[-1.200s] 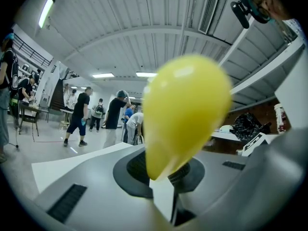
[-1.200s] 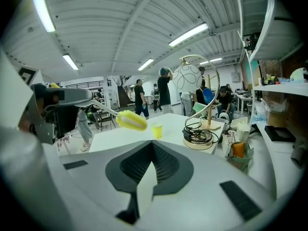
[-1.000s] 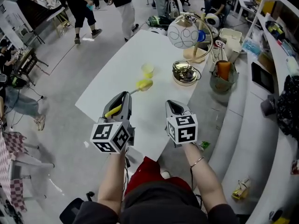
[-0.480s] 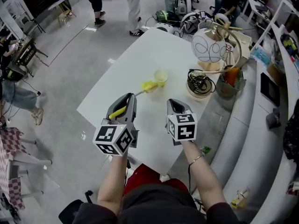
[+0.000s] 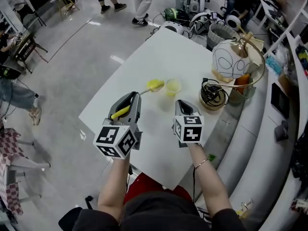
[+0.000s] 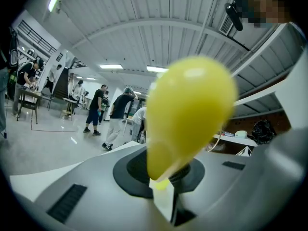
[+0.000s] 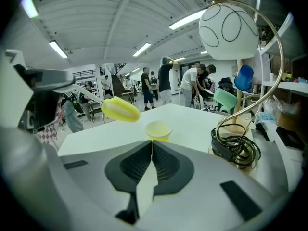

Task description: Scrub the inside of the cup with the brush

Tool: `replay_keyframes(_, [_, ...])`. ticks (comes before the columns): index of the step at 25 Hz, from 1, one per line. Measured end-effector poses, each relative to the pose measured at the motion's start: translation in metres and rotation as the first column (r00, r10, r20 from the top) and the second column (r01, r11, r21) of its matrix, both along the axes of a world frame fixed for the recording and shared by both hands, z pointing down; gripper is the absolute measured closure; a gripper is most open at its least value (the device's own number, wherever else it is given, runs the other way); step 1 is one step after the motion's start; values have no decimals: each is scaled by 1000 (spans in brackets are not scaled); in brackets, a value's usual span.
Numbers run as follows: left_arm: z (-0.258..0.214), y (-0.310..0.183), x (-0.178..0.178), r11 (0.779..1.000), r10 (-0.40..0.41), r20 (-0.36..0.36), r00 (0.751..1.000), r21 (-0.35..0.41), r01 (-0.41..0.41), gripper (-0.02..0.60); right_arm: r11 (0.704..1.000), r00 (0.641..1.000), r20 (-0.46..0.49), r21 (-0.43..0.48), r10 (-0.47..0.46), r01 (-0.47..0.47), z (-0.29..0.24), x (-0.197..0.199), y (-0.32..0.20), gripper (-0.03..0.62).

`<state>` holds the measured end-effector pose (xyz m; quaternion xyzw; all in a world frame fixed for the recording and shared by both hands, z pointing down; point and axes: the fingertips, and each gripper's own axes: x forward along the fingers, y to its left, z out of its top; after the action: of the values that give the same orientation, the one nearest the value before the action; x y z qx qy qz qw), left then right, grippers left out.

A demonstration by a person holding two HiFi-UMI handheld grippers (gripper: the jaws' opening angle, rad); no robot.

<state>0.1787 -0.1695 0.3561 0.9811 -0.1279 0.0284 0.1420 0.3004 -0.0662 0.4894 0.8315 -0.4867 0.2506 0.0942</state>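
Cup (image 5: 173,86) stands upright on my smooth white table (image 5: 159,52), just ahead of my right gripper (image 5: 182,103), whose jaws are pressed together on nothing. It's small, round, translucent yellow. My left gripper (image 5: 131,98) clamps the brush (image 5: 155,85) by its yellow handle, the oval yellow head hanging just left of the cup. A second ago that head sat nearer me than the cup.

Head view: from overhead, steeply down onto the white rectangular table (image 5: 163,52). Left gripper view: tilted up toward the ribbed white ceiling (image 6: 144,13), very near the yellow brush with oval sponge head (image 6: 187,109). Right gripper view: low, level across the tabletop; shares that brush and the small translucent yellow cup (image 7: 159,130) with the head view.
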Motion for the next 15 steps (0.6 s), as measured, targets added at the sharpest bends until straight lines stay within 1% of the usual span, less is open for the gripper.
replay_keyframes(2, [2,-8,4,1000,-1,-1,1000,-8,1,543,1000,1000,0,-21,4,-4,6,5,-5,574])
replay_keyframes(7, [7,-29,10,1000,-7,4,1000,-23,7,543,998,999,33,-63,-9,11,22,7,-19,571])
replay_keyframes(8, [8,-32,11,1000,-8,5,1000,-26,8,543,997,999,43,-72,-11,14,26,6,-21,558])
replay_keyframes(9, [9,-35,13,1000,-8,6,1000,-29,8,543,997,998,55,-79,-12,17,30,6,-23,510])
replay_keyframes(10, [10,-38,14,999,-6,8,1000,-32,6,543,996,998,68,-86,-13,19,34,7,-26,479])
replay_keyframes(15, [16,-51,21,999,2,13,1000,-50,-1,543,993,995,102,-116,-6,18,46,14,-41,369])
